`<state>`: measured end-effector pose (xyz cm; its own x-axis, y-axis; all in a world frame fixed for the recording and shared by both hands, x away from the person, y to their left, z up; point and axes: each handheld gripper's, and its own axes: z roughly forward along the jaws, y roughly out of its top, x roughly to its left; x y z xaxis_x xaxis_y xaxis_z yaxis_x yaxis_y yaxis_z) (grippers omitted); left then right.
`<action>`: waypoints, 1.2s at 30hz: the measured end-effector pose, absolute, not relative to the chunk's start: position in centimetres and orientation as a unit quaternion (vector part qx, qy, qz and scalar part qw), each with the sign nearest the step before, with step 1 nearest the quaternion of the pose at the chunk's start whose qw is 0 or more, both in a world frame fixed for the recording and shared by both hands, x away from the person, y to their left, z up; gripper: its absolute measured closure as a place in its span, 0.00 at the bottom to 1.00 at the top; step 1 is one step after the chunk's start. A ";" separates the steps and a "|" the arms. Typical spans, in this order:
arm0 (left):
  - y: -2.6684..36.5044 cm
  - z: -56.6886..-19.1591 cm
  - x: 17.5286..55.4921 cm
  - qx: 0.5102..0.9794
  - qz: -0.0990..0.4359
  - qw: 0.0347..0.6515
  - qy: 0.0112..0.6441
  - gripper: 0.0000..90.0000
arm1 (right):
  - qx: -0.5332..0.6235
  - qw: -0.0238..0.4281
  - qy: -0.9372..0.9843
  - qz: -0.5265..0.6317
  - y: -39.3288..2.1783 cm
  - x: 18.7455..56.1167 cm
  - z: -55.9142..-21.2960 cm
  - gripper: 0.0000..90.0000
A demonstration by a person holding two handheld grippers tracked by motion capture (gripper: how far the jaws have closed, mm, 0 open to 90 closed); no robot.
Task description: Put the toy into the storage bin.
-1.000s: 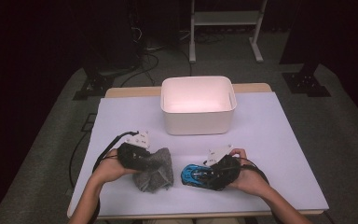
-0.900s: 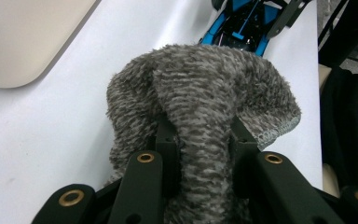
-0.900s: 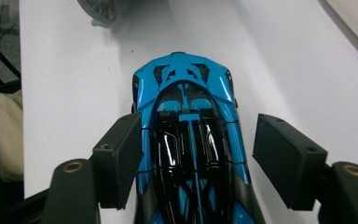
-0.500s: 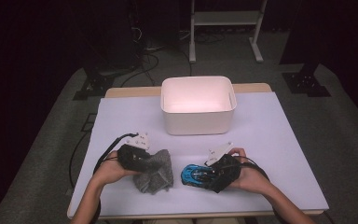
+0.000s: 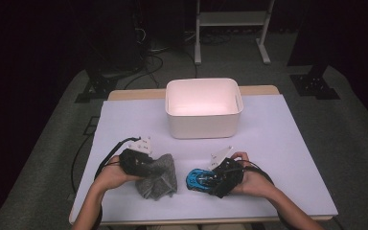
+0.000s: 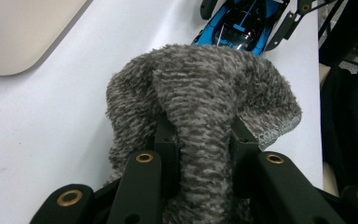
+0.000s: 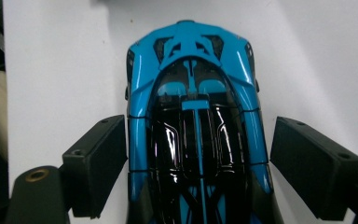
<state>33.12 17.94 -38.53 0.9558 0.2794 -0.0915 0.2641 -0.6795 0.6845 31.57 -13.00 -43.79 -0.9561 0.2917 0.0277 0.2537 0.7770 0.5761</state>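
Left gripper view looks along black fingers (image 6: 168,140) pinched onto a fold of grey cloth (image 6: 205,93): a thick, fuzzy, ribbed pile with a stitched hem at one corner, bunched into a soft hump that hides the fingertips. Beyond it lies a blue toy car (image 6: 242,21), cut off at the top edge.

From the high view, the left gripper (image 5: 146,165) holds the cloth (image 5: 159,177) on the near left of the desk (image 5: 124,120), which is covered by a smooth pale sheet. The right gripper (image 5: 215,179) sits near right around the car (image 5: 197,179), well apart from a white, rounded plastic bin (image 5: 204,125) at the far middle.

Right gripper view shows the car (image 7: 193,116) glossy, blue with a black canopy, lying between two flat black fingers (image 7: 100,158) that have just been opening. A gap shows at the right one; the left one seems just clear of the bodywork, though that is hard to judge. The car's near end is cut off by the frame.
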 end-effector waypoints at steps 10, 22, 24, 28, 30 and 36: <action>17.7 -38.4 33.2 0.916 0.011 0.373 0.145 0.79 | 0.140 0.030 0.947 0.287 -12.4 31.9 -44.5 0.20; 17.7 -38.6 33.2 0.915 0.010 0.376 0.146 0.79 | 0.138 0.044 0.946 0.290 -12.5 31.5 -44.7 0.21; 17.6 -38.6 33.2 0.916 0.009 0.375 0.145 0.79 | 0.137 0.044 0.946 0.291 -12.5 31.4 -44.7 0.22; 17.5 -38.5 33.2 0.915 0.009 0.377 0.143 0.78 | 0.127 0.043 0.946 0.295 -12.6 31.3 -44.7 0.27; 17.4 -38.5 33.2 0.915 0.008 0.377 0.143 0.78 | 0.130 0.042 0.944 0.300 -12.7 31.3 -44.7 0.27; 17.4 -38.4 33.3 0.915 0.009 0.376 0.143 0.78 | 0.129 0.043 0.943 0.304 -12.8 31.2 -44.8 0.27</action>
